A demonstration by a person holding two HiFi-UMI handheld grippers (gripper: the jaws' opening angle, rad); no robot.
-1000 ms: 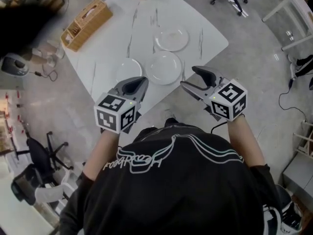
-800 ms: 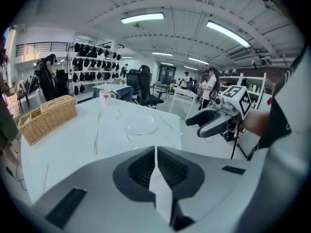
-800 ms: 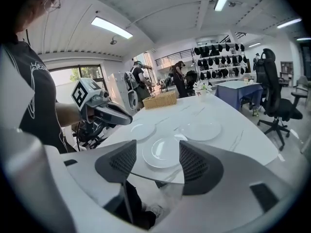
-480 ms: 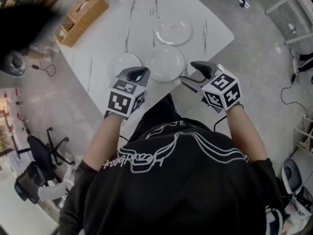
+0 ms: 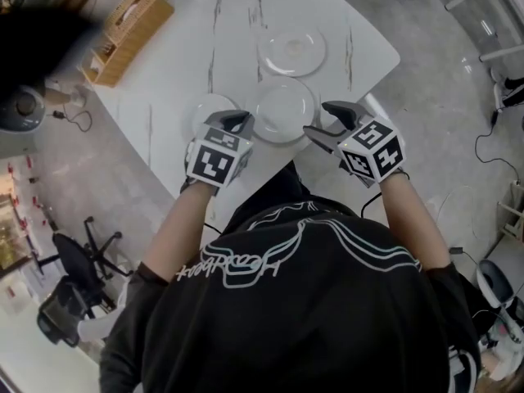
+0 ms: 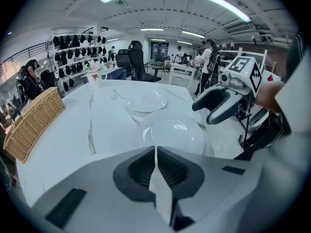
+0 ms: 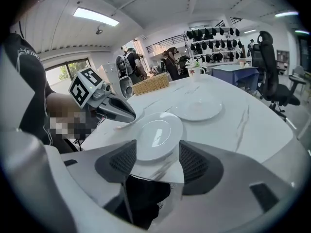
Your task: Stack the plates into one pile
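Head view, table: a white marbled table [image 5: 176, 72] with rounded corners. The person stands at its near edge.
Head view, far plate: the far plate [image 5: 292, 50] lies flat toward the far right corner, apart from the other two.
Head view, middle plate: the middle plate [image 5: 282, 110] lies by the near edge, just in front of the far plate and not on it.
Head view, left plate: the left plate [image 5: 209, 109] lies by the near edge, just beside the middle plate. Its near rim is covered by the left gripper.
Head view, wicker basket: the wicker basket [image 5: 127, 27] stands at the far left corner, well apart from the plates.
Head view, left gripper: the left gripper [image 5: 232, 122] is over the near rim of the left plate.
Head view, right gripper: the right gripper [image 5: 326, 123] is over the near right edge, just beside the rim of the middle plate.
Left gripper view, jaws: pressed together with nothing between them.
Left gripper view, ahead: the middle plate is straight ahead and the far plate is beyond it. The basket is at the left edge. A vase [image 6: 95, 76] stands at the far edge. The right gripper is raised at the right edge.
Right gripper view, jaws: wide apart and clamped on nothing.
Right gripper view, ahead: the middle plate shows through the gap, lying flat on the table. The far plate is beyond it to the right. The left gripper is low at the left.
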